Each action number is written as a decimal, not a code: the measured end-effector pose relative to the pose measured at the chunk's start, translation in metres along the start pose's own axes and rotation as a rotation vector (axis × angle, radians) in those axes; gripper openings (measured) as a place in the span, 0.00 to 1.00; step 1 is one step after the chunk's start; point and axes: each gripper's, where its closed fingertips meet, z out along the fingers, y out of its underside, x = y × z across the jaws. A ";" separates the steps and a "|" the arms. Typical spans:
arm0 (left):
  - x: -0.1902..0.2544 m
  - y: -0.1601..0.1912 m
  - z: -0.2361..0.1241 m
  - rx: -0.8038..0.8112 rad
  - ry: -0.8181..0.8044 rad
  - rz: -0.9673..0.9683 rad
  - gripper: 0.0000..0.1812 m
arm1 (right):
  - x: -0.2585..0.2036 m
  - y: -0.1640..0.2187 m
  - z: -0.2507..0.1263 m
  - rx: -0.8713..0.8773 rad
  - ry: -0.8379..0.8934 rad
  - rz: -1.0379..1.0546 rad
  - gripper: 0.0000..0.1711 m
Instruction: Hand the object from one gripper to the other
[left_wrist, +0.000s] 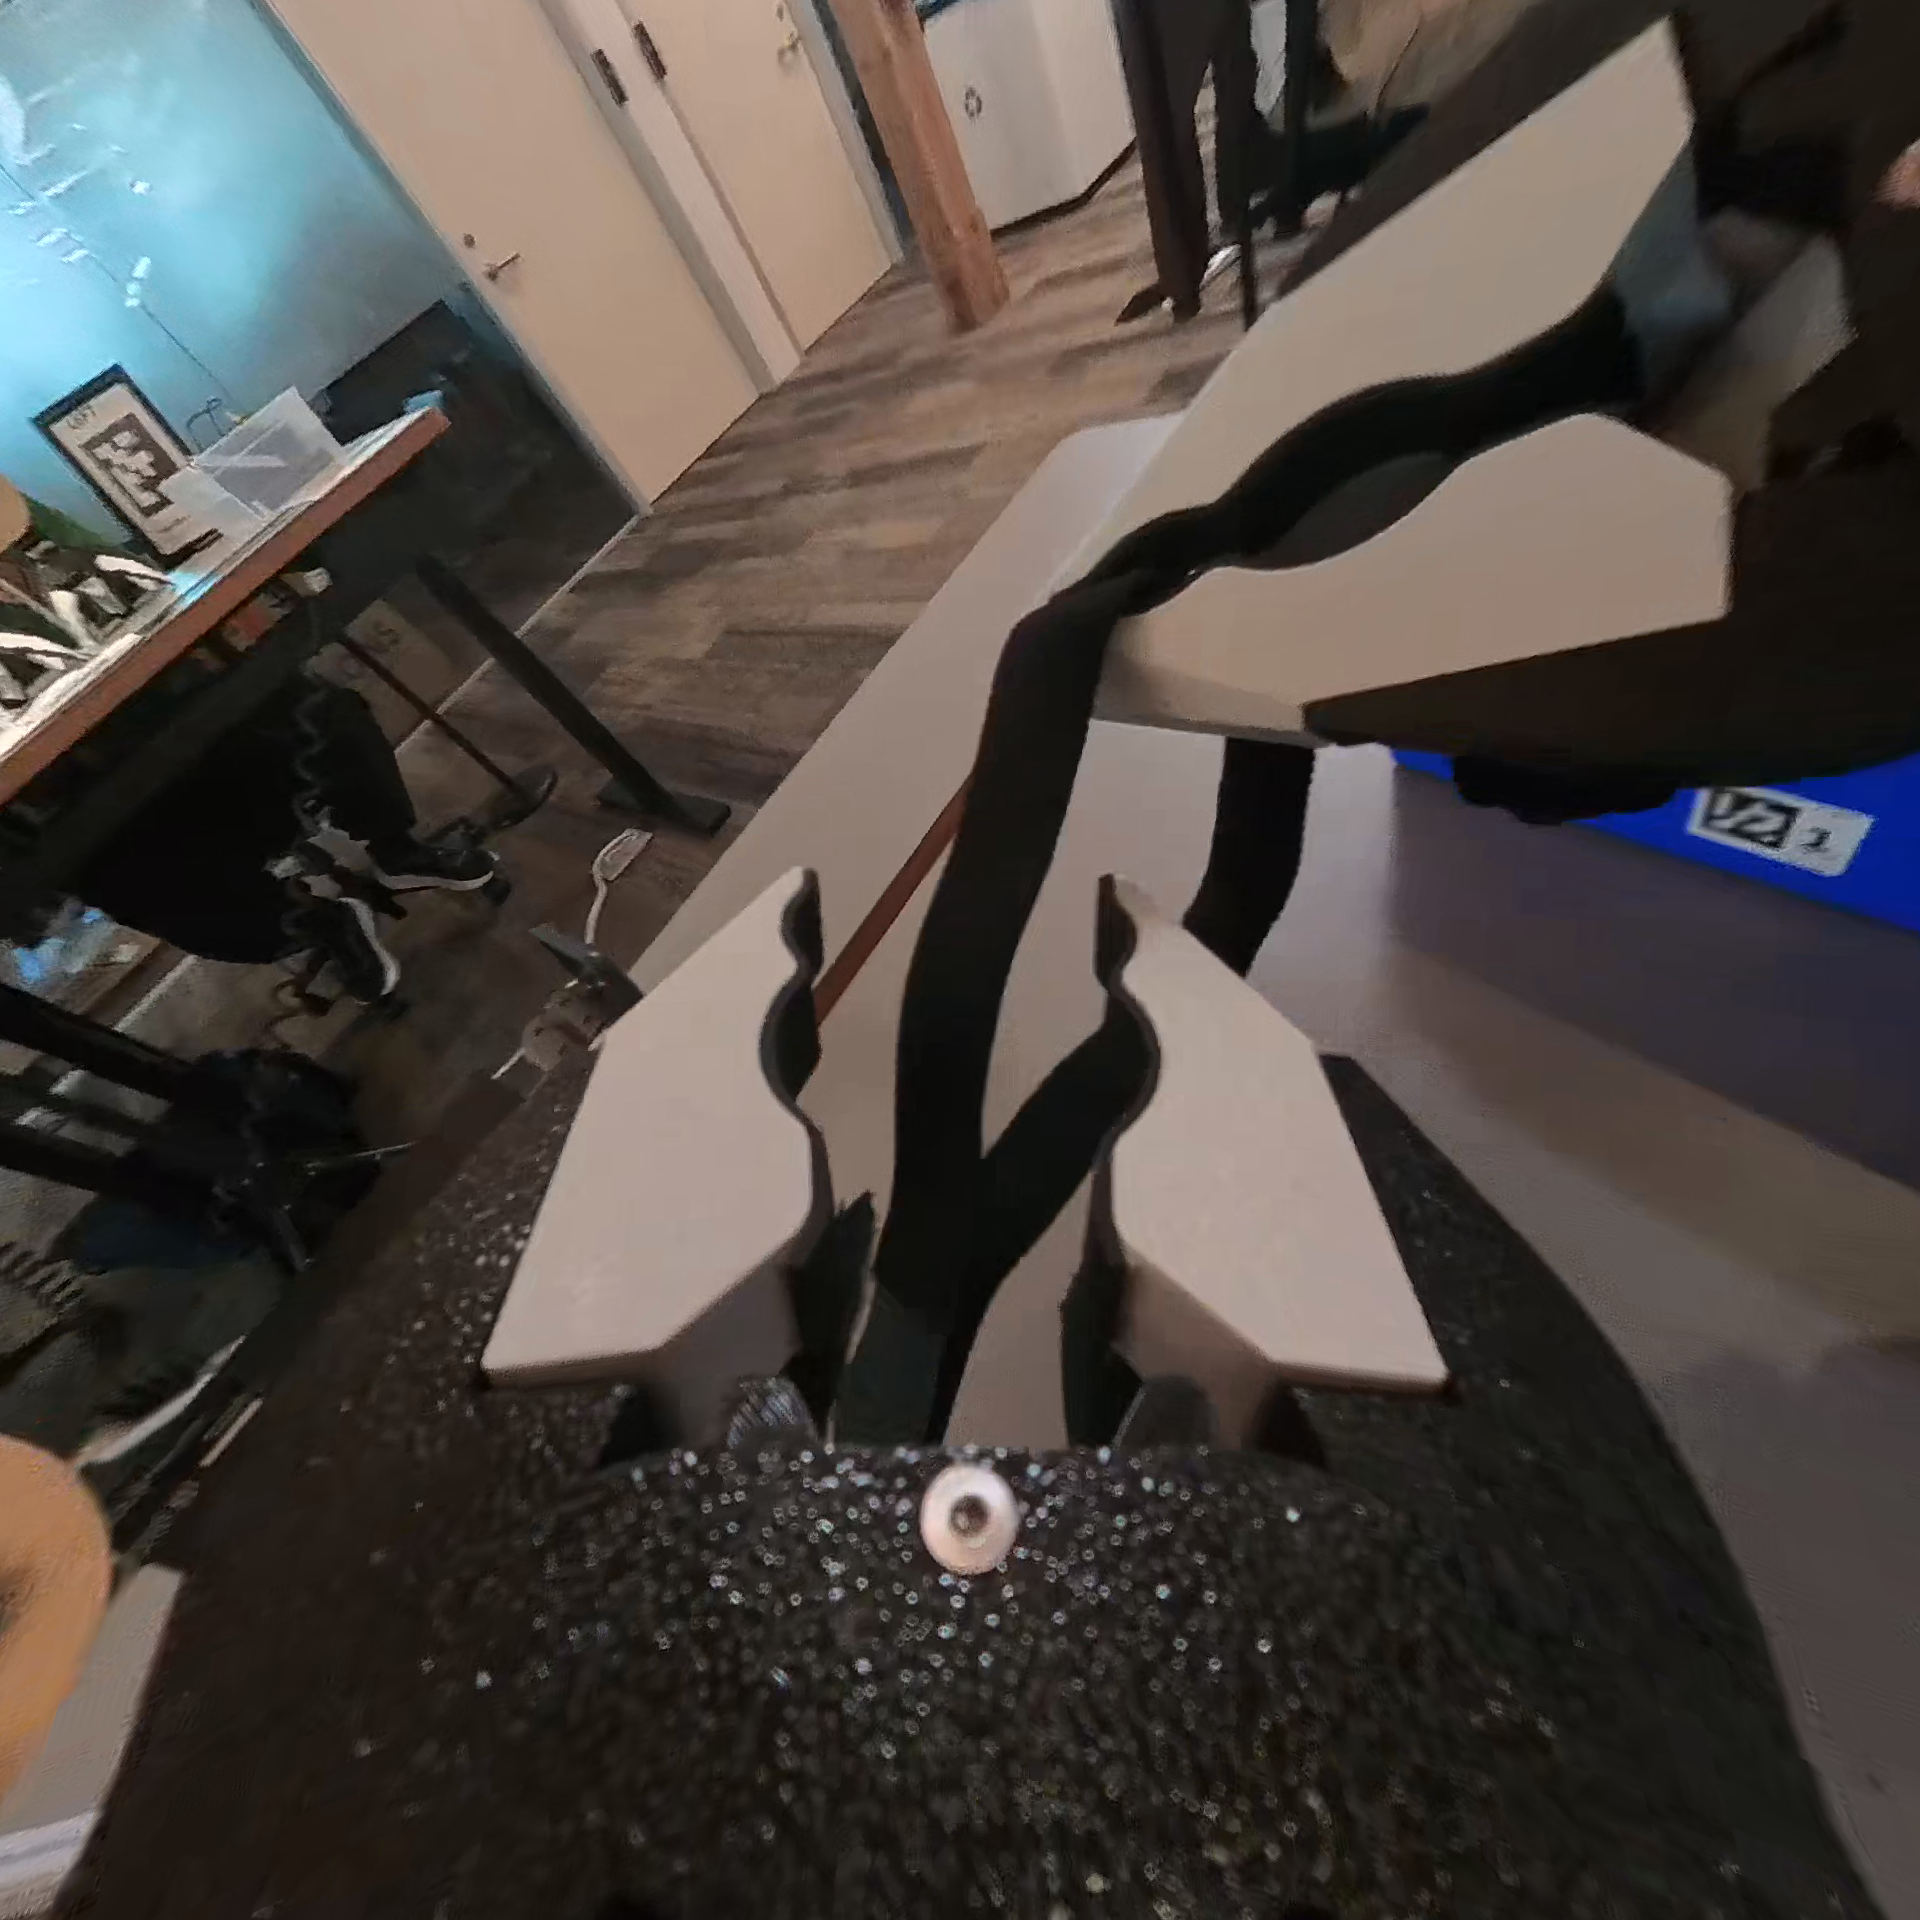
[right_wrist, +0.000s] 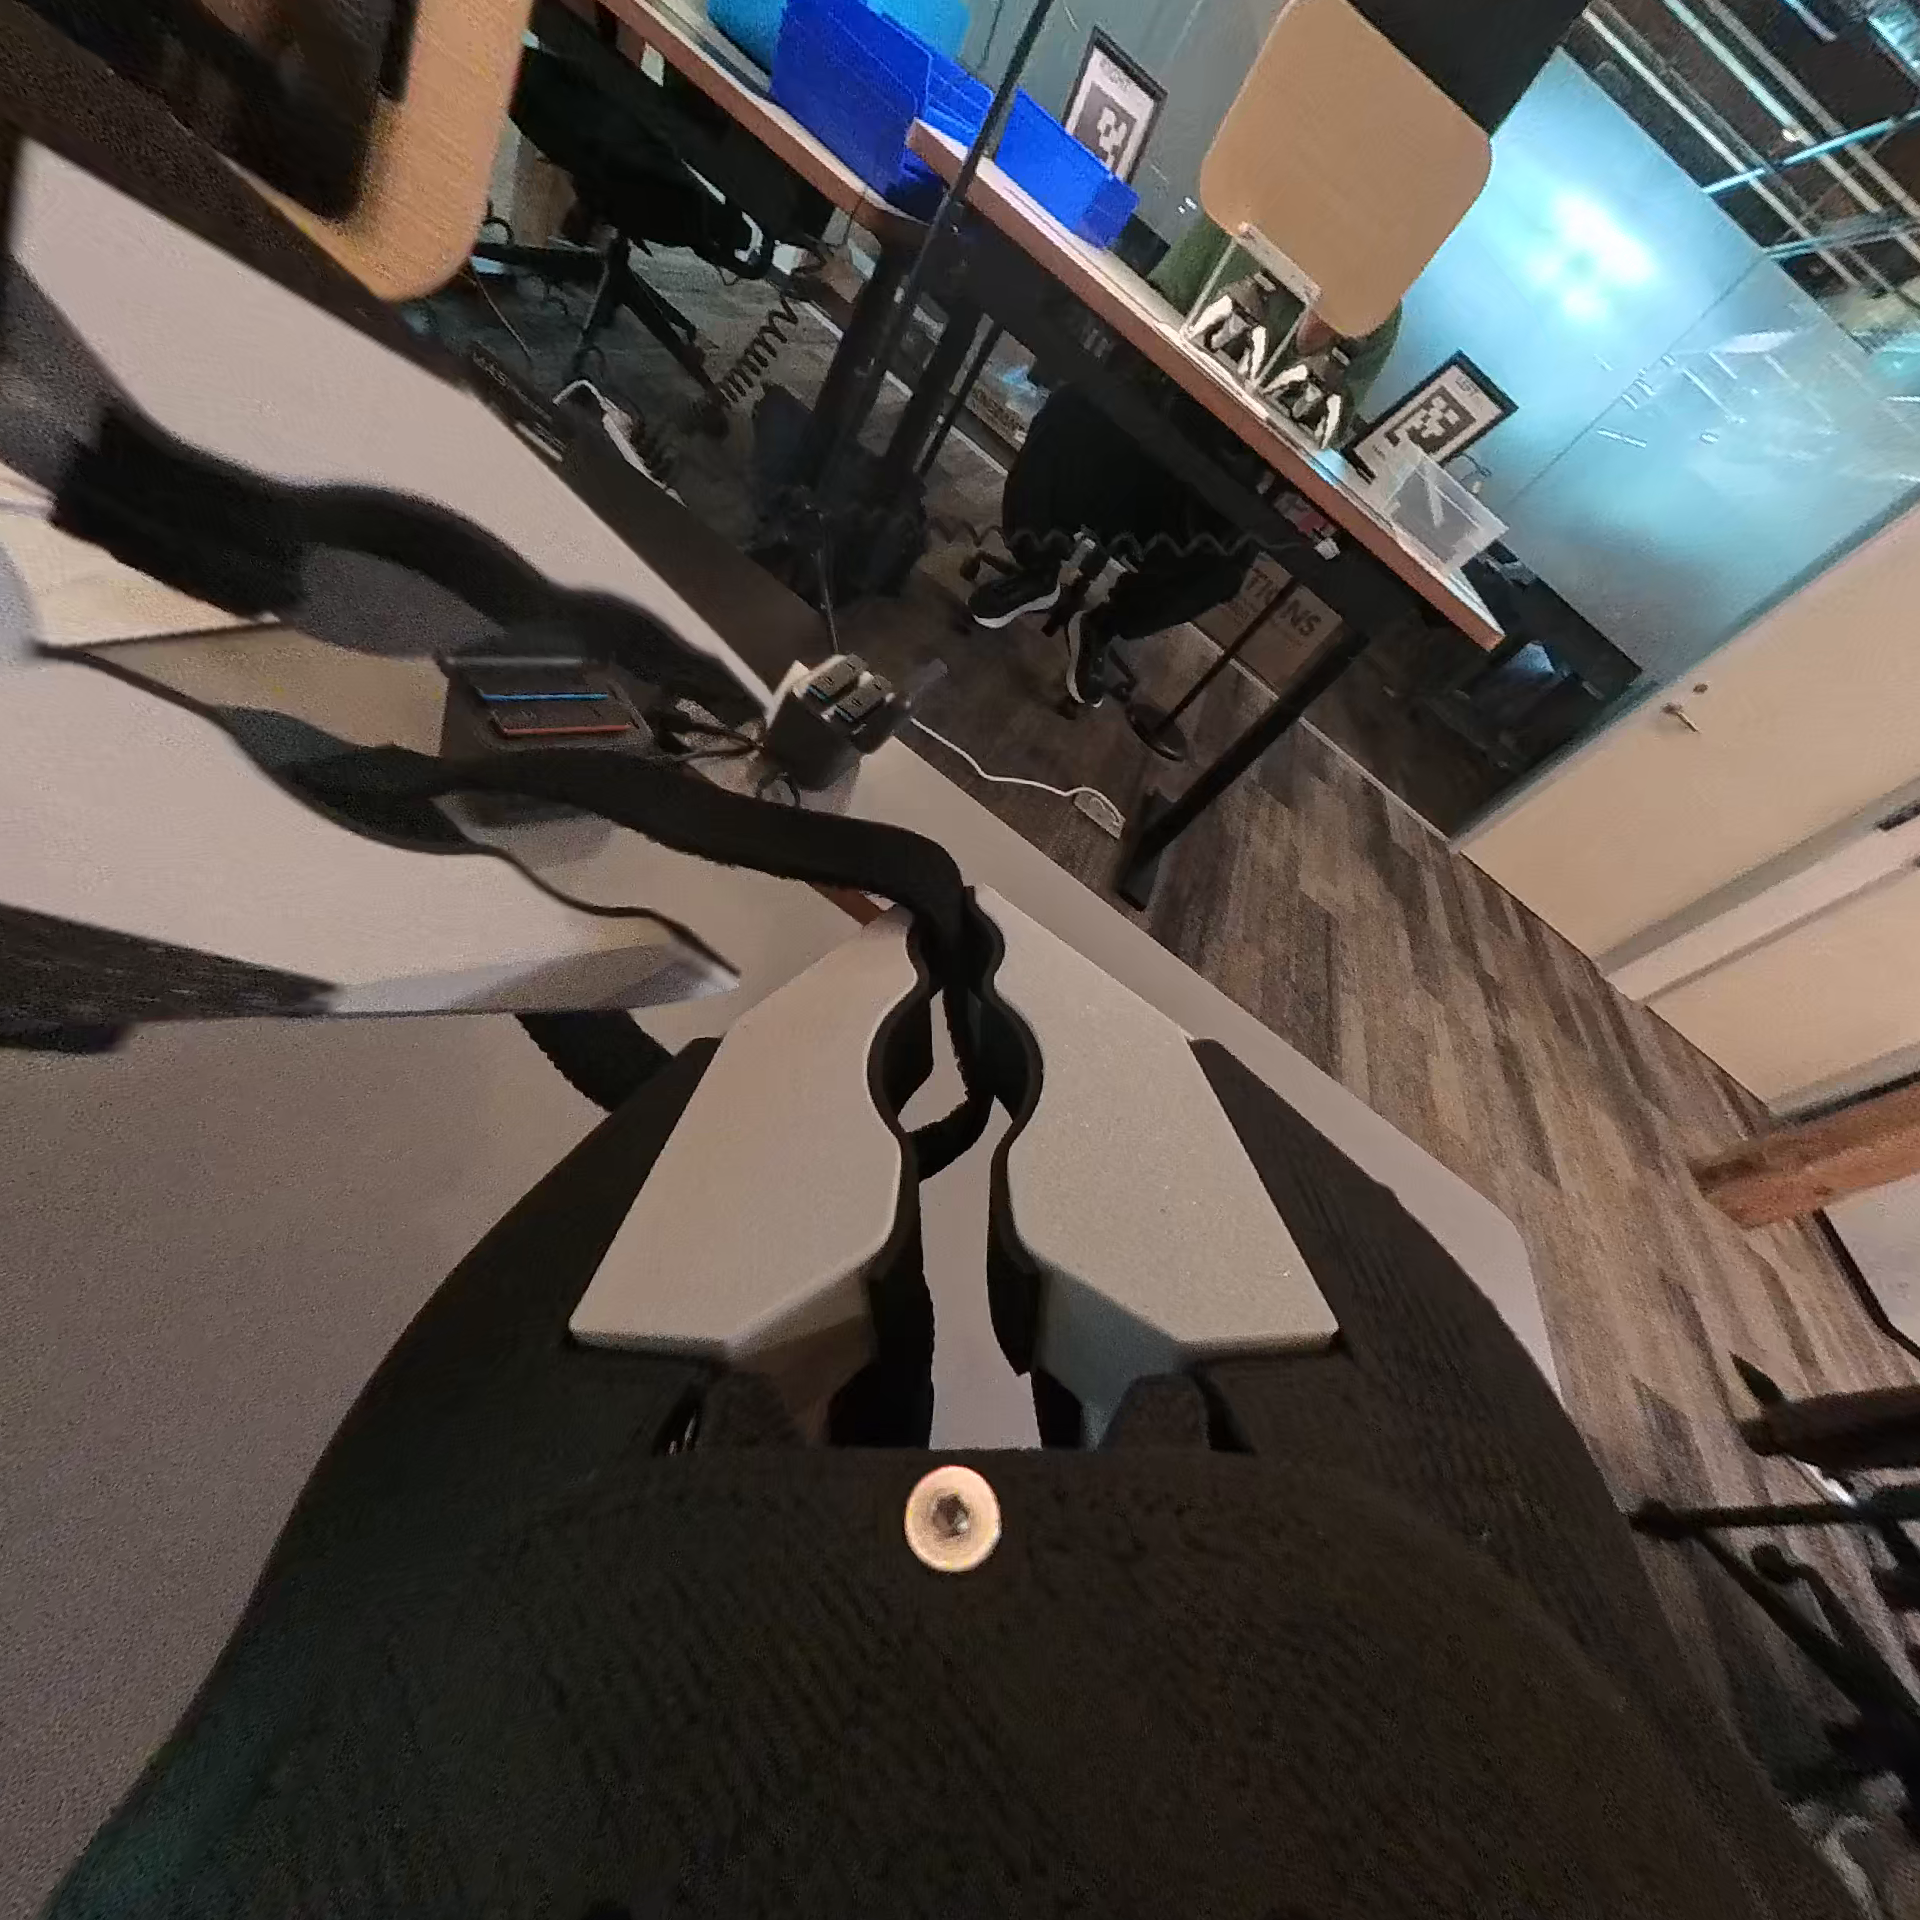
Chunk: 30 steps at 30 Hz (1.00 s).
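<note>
A black fabric strap (left_wrist: 951, 966) hangs between the two grippers above a white table (left_wrist: 1558, 1195). My left gripper (left_wrist: 958, 894) is open; the strap runs loosely through the gap between its fingers down to their base. My right gripper (left_wrist: 1086, 618) reaches in from the upper right and is shut on the strap's upper end. In the right wrist view my right gripper (right_wrist: 948, 925) pinches the strap (right_wrist: 790, 831) at its tips. The left gripper (right_wrist: 727, 831) shows at the left with its fingers apart around the strap.
A blue bin (left_wrist: 1829, 842) stands on the table at the right. A black charger block (right_wrist: 831, 717) and a flat black device (right_wrist: 551, 707) sit near the table's far edge. Beyond stand wood-topped desks (right_wrist: 1195, 343), office chairs, blue bins (right_wrist: 1039, 156) and a wooden post (left_wrist: 935, 156). My two grippers' fingertips are within a few centimetres of each other.
</note>
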 end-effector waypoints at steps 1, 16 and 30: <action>-0.001 0.001 0.002 -0.009 -0.023 0.018 0.24 | -0.002 -0.002 0.000 0.006 -0.010 -0.001 0.00; -0.015 -0.030 -0.024 0.299 0.122 -0.281 0.00 | -0.033 -0.074 -0.057 0.488 -0.515 0.367 0.33; -0.038 -0.074 -0.093 0.870 0.669 -0.852 0.00 | -0.095 -0.050 -0.046 0.321 -0.839 0.310 0.29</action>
